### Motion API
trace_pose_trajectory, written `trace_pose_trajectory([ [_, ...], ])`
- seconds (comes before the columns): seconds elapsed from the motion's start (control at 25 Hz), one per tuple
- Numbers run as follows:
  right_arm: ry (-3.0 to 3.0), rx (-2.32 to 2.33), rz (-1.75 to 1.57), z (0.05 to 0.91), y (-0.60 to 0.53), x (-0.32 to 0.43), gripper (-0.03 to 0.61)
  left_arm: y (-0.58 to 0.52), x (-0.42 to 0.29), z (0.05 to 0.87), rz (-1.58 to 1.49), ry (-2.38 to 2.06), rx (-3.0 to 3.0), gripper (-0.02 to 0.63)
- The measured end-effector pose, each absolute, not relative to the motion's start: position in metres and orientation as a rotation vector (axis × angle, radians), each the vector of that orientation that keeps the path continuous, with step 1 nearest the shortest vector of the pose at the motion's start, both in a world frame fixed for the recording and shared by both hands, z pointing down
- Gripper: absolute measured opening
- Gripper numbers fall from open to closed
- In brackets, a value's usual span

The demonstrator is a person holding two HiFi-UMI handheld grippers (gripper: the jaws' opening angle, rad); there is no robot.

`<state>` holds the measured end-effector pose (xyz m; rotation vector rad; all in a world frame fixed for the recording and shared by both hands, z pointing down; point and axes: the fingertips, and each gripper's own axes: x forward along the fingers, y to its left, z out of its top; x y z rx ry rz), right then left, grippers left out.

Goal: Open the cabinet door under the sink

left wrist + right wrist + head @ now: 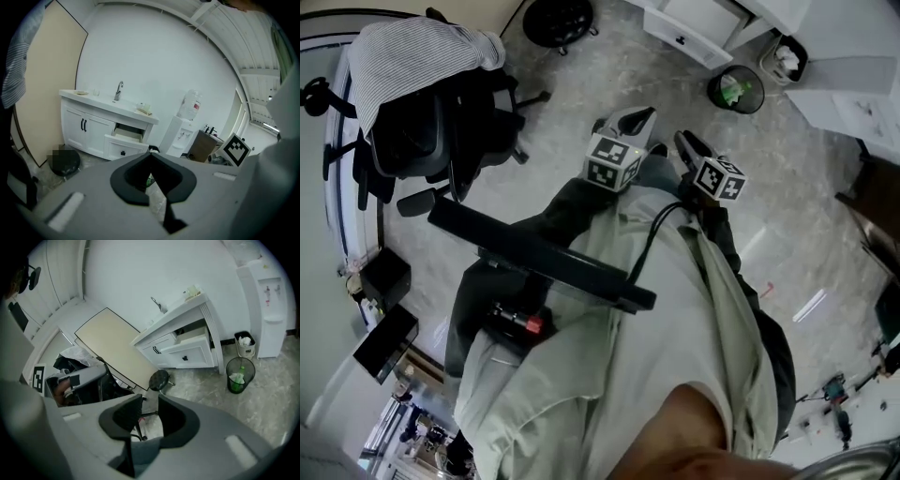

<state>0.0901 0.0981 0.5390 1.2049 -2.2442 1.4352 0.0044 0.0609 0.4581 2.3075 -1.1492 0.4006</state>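
The white sink cabinet (96, 126) stands across the room against the wall, far from both grippers. Its two doors under the tap are shut, each with a black handle (83, 124). A drawer (125, 137) to their right is pulled out. The right gripper view shows the same cabinet (180, 348) tilted, and the head view shows its corner (694, 30) at the top. My left gripper (150, 160) is shut with nothing in it and points toward the cabinet. My right gripper (150, 412) is open with only floor showing between its jaws. In the head view both grippers, left (635, 119) and right (687, 142), are held close in front of my body.
A black mesh bin (240, 375) holding a green bottle stands on the floor by the cabinet's end, with a small white bin (244, 344) behind it. A round black stool (158, 379) and a beige panel (117, 350) lie left of the cabinet. A water dispenser (180, 133) stands to its right. An office chair (422, 112) draped with striped cloth is at my left.
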Motion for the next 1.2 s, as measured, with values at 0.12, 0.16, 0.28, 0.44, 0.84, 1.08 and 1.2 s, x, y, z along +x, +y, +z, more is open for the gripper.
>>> trace_pose_trajectory([
  [0.12,-2.259,1.158,1.502,0.546,0.117,0.081,0.114,0.085,-0.001,0.467,0.453,-1.166,2.282,0.008],
  [0.16,-2.261,1.138,1.522,0.549,0.122,0.078,0.114,0.091,-0.003,0.470,0.469,-1.170,2.278,0.008],
  [0.28,-2.268,1.131,1.545,0.550,0.125,0.071,0.113,0.093,-0.013,0.473,0.475,-1.181,2.270,0.008],
  [0.44,-2.317,1.281,1.506,0.531,0.110,0.078,0.112,0.080,-0.014,0.465,0.464,-1.119,2.337,0.008],
  [0.84,-2.264,1.312,1.198,0.521,0.120,0.030,0.112,0.049,-0.045,0.439,0.391,-0.989,2.428,0.008],
  [1.08,-2.291,1.655,1.299,0.472,0.124,0.049,0.107,0.062,-0.026,0.440,0.416,-0.787,2.505,0.008],
  [1.2,-2.274,1.756,1.225,0.453,0.134,0.059,0.107,0.066,-0.019,0.441,0.421,-0.749,2.504,0.008],
])
